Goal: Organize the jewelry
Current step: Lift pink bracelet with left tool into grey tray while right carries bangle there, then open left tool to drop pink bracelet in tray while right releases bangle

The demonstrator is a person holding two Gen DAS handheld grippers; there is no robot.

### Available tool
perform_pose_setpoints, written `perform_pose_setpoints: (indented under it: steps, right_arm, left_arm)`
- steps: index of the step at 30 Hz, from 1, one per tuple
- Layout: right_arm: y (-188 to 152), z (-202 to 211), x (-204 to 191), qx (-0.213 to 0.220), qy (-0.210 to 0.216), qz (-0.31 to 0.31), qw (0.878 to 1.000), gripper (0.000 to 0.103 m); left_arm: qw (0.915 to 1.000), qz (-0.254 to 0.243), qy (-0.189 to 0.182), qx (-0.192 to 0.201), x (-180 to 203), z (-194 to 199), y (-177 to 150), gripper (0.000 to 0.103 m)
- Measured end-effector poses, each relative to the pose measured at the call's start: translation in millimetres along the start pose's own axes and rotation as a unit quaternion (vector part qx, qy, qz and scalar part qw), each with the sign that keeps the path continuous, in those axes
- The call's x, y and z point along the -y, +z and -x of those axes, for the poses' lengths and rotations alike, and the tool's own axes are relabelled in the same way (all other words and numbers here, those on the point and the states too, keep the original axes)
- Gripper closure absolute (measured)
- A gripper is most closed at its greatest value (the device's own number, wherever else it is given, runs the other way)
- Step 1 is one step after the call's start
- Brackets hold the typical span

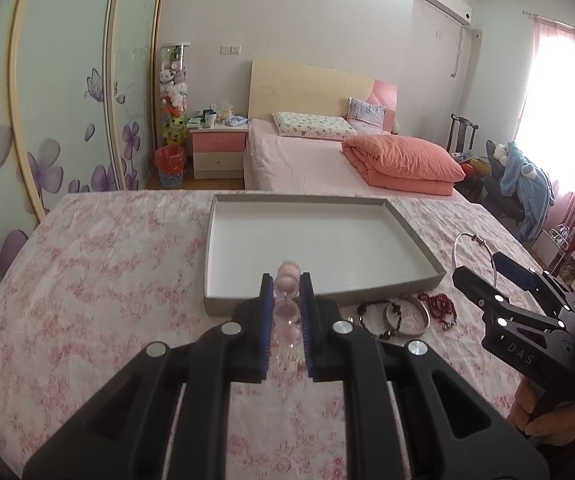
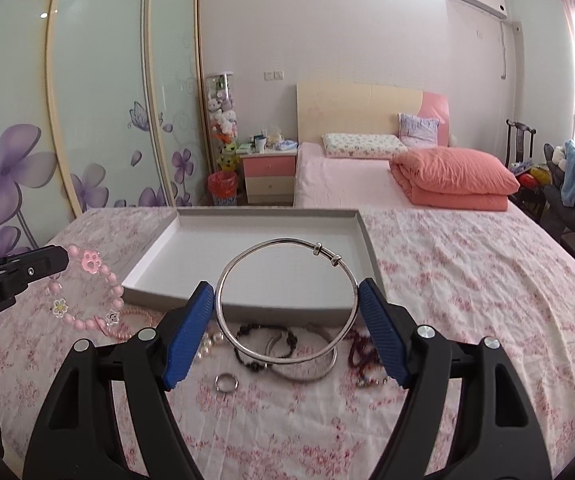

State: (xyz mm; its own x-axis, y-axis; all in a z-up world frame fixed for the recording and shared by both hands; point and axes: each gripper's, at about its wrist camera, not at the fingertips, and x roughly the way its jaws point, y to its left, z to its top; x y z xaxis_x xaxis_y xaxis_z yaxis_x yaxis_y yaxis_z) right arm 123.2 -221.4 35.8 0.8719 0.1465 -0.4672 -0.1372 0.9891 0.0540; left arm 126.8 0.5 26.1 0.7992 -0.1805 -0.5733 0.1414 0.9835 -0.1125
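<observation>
Left wrist view: left gripper (image 1: 286,280) was nearly closed, blue ribbed pads clamped on a pink bead bracelet (image 1: 287,300), glossy round beads strung in a line between the pads, seen edge-on. Just past the fingertips at 12 o'clock sat a shallow grey cardboard tray (image 1: 415,236), rectangular, white inside, nothing in it. At 3 o'clock the right gripper (image 1: 487,276) carried a thin silver bangle (image 1: 457,246). Loose on the pink floral tablecloth (image 1: 107,280), at 3 o'clock of the left gripper's fingertips, below the tray's near edge: a dark bead bracelet (image 1: 375,316), a flat silver bangle (image 1: 421,322), a dark red bead strand (image 1: 441,306).

Right wrist view: right gripper (image 2: 286,298) was spread wide, its pads pressing opposite sides of the silver bangle (image 2: 243,258), a smooth round hoop with two small sliding rings, tilted up over the tray's (image 2: 369,248) near edge. At 9 o'clock the left gripper (image 2: 63,258) held the pink bead bracelet (image 2: 99,276) hanging, with a paw charm and flower charms. On the cloth below lay a small silver ring (image 2: 226,383) at 7 o'clock.
</observation>
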Motion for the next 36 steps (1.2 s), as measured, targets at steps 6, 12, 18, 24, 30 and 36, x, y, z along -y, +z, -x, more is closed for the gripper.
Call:
perform_pose_setpoints:
  steps: [6, 12, 18, 24, 30, 36]
  right_arm:
    - [21.8, -13.6, 0.8, 0.027, -0.006, 0.01, 1.0, 0.029]
    - [35.7, -39.5, 3.6, 0.046, -0.015, 0.006, 0.999, 0.029]
    - [40.9, -76.3, 5.0, 0.026, -0.012, 0.002, 1.0, 0.029]
    - [42.2, -116.2, 5.6, -0.019, -0.006, -0.003, 1.0, 0.029]
    - [31.3, -157.4, 5.2, -0.095, -0.004, -0.009, 0.995, 0.029]
    - [22.7, -179.1, 2.8, -0.14, -0.006, -0.011, 0.99, 0.029]
  left_arm:
    - [0.9999, 0.008, -0.007, 0.006, 0.1, -18.4, 25.8, 0.089]
    - [0.9998, 0.015, 0.004, 0.009, -2.5, -47.1, 48.7, 0.089]
    - [0.9997, 0.02, 0.015, -0.007, -6.3, -84.0, 61.8, 0.089]
    - [0.9992, 0.021, 0.022, -0.024, -10.2, -120.5, 70.2, 0.089]
    - [0.9985, 0.02, 0.022, -0.045, -12.8, -149.9, 70.2, 0.089]
    - [0.9975, 0.024, 0.021, -0.064, -16.8, -172.2, 66.6, 0.089]
